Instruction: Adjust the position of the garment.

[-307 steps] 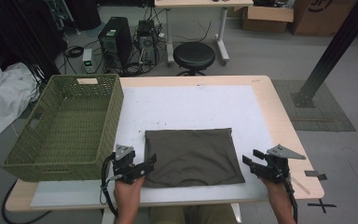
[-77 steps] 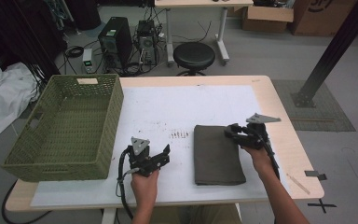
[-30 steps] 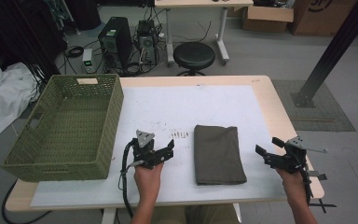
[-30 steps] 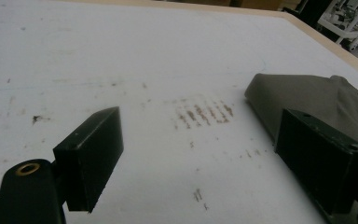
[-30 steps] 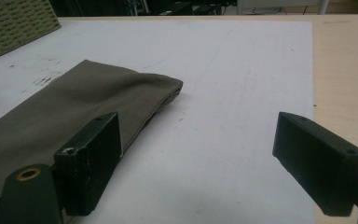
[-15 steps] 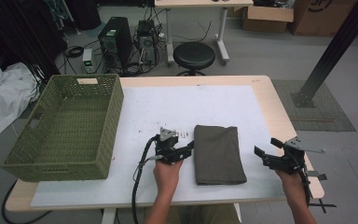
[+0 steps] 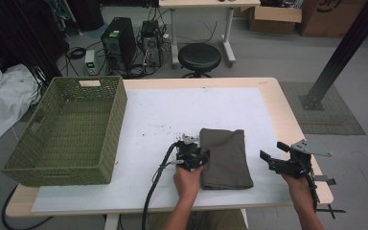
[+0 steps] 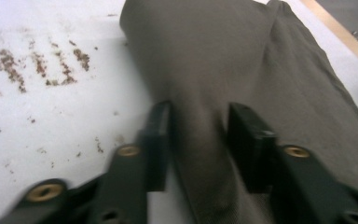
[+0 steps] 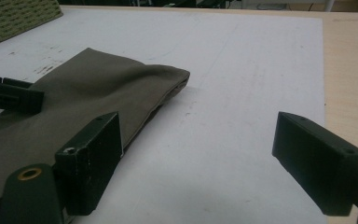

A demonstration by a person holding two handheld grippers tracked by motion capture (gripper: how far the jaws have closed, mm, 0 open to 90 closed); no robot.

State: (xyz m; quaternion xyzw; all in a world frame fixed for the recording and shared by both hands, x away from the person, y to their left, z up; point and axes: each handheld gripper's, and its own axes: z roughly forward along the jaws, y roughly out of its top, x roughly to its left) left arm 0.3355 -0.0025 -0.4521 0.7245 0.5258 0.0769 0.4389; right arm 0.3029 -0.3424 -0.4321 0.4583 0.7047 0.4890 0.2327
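The folded cloth (image 7: 226, 158) is a plain olive-brown fabric, laid flat as a narrow upright rectangle on the white sheet that covers the desk, toward the near right part of it. Its far end (image 9: 168, 79) shows stacked layers with a soft, rounded fold rather than a sharp crease. Along its left long edge (image 8: 198, 126) a ridge of the fabric rises off the sheet, bunched into a narrow hump; how many layers are gathered there is hard to tell, since that close view is blurred.
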